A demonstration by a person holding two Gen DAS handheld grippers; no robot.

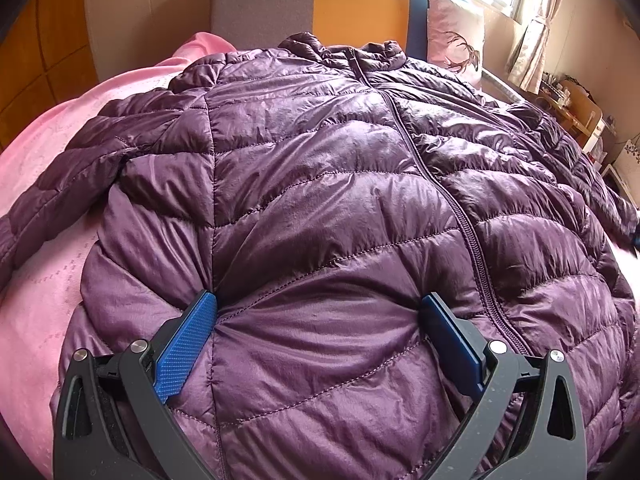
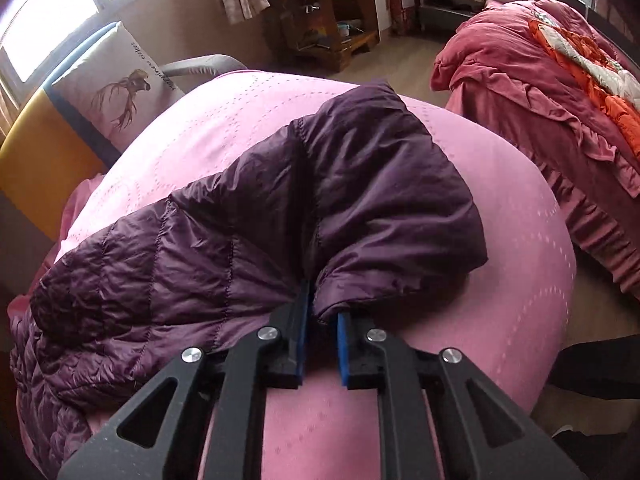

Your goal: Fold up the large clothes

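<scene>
The jacket (image 1: 320,200) is a glossy dark purple quilted in slanted stitched bands (its zipper (image 1: 452,208) the same purple), spread over a pale pink bedcover (image 2: 520,240) dotted with lighter curved lines. At the upper right of the left wrist view a pinkish pillow (image 1: 456,36) bears a brown deer drawing, against a headboard (image 1: 352,4) of grey, mustard-yellow and navy panels. Both the left gripper (image 1: 320,312) and right gripper (image 2: 322,316) are black with blue pads, and a coral-red quilt (image 2: 540,92) with an orange and white patch fills the right wrist view's upper right.

I see a bed with a pink quilted cover (image 1: 48,184) carrying a purple puffer jacket (image 1: 320,184) spread front-up and zipped, one sleeve (image 2: 360,184) stretched across the cover, a deer-print pillow (image 1: 454,40) at its head
</scene>
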